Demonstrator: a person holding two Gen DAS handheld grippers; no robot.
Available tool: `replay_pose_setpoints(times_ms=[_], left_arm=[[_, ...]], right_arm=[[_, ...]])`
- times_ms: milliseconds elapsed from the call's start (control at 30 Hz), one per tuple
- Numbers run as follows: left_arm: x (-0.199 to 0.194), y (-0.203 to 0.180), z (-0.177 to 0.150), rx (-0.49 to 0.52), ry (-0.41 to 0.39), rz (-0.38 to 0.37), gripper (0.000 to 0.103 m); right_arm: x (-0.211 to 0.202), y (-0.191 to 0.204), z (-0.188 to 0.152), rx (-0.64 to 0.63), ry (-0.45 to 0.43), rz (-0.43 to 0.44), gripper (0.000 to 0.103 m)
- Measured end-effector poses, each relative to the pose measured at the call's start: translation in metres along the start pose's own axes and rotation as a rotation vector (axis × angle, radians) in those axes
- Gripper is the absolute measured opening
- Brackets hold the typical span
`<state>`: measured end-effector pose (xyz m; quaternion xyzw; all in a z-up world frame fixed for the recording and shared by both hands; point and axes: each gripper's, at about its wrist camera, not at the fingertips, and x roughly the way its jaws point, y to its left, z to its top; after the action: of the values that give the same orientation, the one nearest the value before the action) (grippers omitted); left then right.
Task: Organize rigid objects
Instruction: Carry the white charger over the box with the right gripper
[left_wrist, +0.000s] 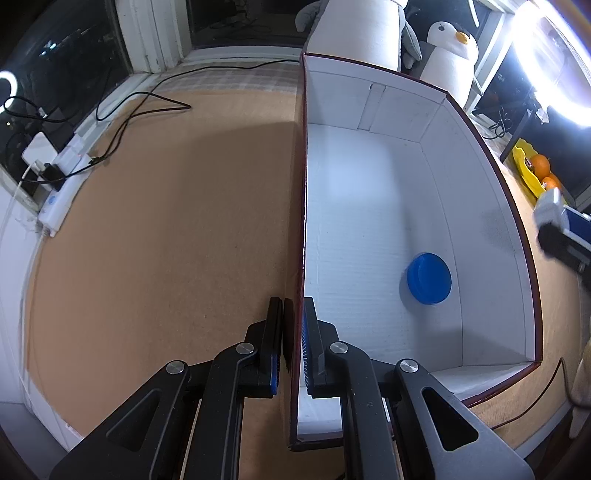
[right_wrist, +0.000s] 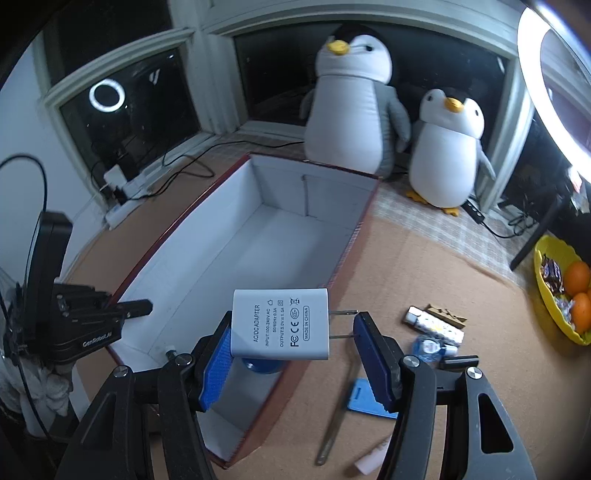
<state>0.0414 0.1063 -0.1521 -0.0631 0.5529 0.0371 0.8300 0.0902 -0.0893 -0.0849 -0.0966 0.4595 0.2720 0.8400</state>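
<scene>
A white-lined cardboard box (left_wrist: 480, 206) with dark red edges sits on the brown table; a blue round lid (left_wrist: 429, 278) lies inside it. My left gripper (left_wrist: 293, 314) is shut on the box's left wall (left_wrist: 303, 221). In the right wrist view, my right gripper (right_wrist: 291, 354) holds a white AC/DC adapter (right_wrist: 280, 325) above the box's near right wall (right_wrist: 343, 258), its prongs against the right finger. The blue lid (right_wrist: 264, 366) shows partly under the adapter. The left gripper (right_wrist: 122, 308) shows at the box's far wall. The right gripper (left_wrist: 561, 225) shows beside the box.
On the table right of the box lie a blue card (right_wrist: 369, 400), a metal strip (right_wrist: 334, 421), a white USB stick (right_wrist: 436, 325) and small items. A yellow bowl (right_wrist: 554, 295) holds oranges. Two plush penguins (right_wrist: 354, 103) stand behind the box. A power strip (left_wrist: 62, 184) and cables lie at left.
</scene>
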Motion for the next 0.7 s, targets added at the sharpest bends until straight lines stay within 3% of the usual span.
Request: replay_pose_setpoints(times_ms=[267,700], left_arm=[[0.000,0.002,-0.001,0.000,-0.006,-0.011,0.008],[0.000,0.001,-0.001,0.002,-0.009,-0.014,0.008]], right_arm=[[0.017,0.032,-0.008,-0.041,0.034,0.028,0.059],[0.034,0.049,-0.010,-0.051,0.067,0.019,0.059]])
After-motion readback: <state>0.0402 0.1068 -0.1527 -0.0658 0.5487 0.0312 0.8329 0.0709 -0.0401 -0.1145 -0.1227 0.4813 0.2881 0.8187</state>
